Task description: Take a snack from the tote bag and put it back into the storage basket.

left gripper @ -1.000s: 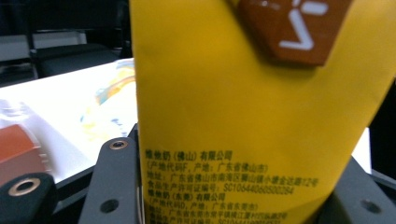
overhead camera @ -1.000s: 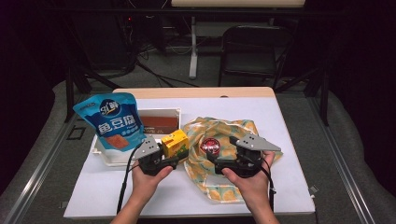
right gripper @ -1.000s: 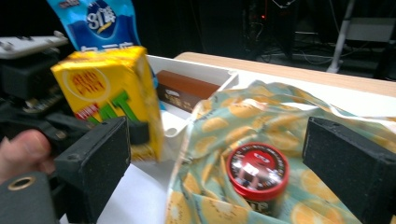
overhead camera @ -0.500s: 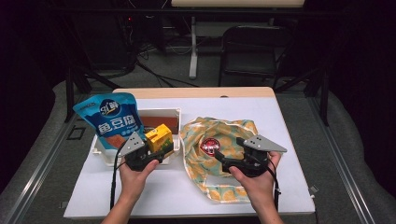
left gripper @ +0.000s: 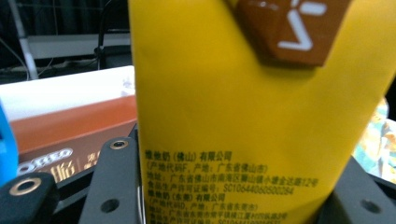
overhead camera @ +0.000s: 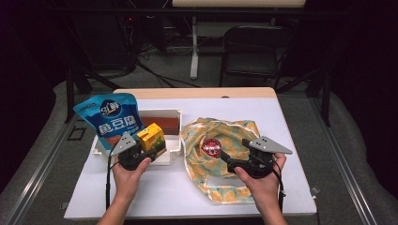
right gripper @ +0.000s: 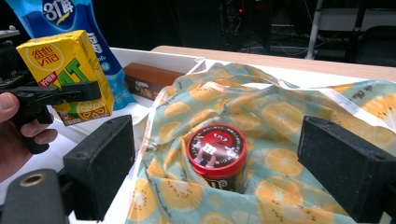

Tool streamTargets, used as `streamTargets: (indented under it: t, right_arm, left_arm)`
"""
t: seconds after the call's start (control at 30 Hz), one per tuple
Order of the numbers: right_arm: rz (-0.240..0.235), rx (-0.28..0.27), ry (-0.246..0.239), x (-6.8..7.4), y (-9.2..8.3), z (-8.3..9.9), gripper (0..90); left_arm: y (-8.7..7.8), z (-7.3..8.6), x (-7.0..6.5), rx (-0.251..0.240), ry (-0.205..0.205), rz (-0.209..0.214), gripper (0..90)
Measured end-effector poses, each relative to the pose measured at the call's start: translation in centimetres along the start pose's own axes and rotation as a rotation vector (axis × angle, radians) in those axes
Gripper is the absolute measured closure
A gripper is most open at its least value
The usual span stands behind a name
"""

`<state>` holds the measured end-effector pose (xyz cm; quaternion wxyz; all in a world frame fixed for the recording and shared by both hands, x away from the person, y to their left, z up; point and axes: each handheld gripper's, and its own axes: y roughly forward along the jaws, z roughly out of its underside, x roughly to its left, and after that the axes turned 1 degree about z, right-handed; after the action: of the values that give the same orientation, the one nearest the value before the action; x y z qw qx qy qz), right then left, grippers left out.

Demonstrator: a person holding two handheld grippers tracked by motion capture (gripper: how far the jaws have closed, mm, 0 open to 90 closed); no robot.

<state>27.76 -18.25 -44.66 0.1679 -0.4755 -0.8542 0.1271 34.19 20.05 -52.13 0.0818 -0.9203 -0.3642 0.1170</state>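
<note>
High view: your left tongs (overhead camera: 149,146) pinch a boxy yellow drink carton (overhead camera: 151,137) over the front edge of the white plastic tray (overhead camera: 174,146) on the bench (overhead camera: 291,140), a glossy blue pouch (overhead camera: 111,117) leaning just beside it. Left gripper view: the carton's smooth printed card sits between both black jaws, blocking most of the flat brown box (left gripper: 70,126) in the tray. Right gripper view: your right tongs (right gripper: 215,165) stand spread around a round red-lidded candy tub (right gripper: 217,156) nested in crumpled orange-print cloth (right gripper: 280,112).

Lab: dark room, floor cables (overhead camera: 155,75), folding chair (overhead camera: 251,47).
</note>
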Motion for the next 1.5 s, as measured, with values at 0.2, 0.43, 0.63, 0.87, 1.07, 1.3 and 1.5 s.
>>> streamTargets:
  t: [0.2,0.43,0.63,0.87,1.07,1.3,1.5]
  right_arm:
    - [0.020,0.003,0.012,-0.5,0.0,0.4,11.4]
    - [0.026,0.003,0.012,-0.7,0.1,0.6,11.7]
    - [0.035,0.010,0.014,-0.9,0.1,0.7,12.0]
    - [0.037,0.013,0.015,-1.1,0.2,0.8,12.2]
    - [0.039,0.014,0.015,-1.2,0.2,0.9,12.3]
    - [0.044,0.009,0.020,-1.1,0.2,1.0,12.6]
    - [0.050,0.012,0.019,-1.3,0.3,1.2,12.8]
  left_arm:
    - [0.8,1.3,1.3,0.022,-0.045,-0.014,50.4]
    - [2.3,2.1,2.0,0.042,-0.081,-0.012,50.3]
    - [3.5,2.6,1.8,0.062,-0.075,-0.040,50.3]
    - [4.4,3.1,2.1,0.068,-0.056,-0.059,50.3]
    - [4.4,3.1,1.7,0.135,-0.039,-0.125,50.2]
    - [5.1,3.0,1.3,0.238,0.015,-0.120,49.8]
    - [5.1,3.0,1.5,0.235,-0.003,-0.114,49.4]
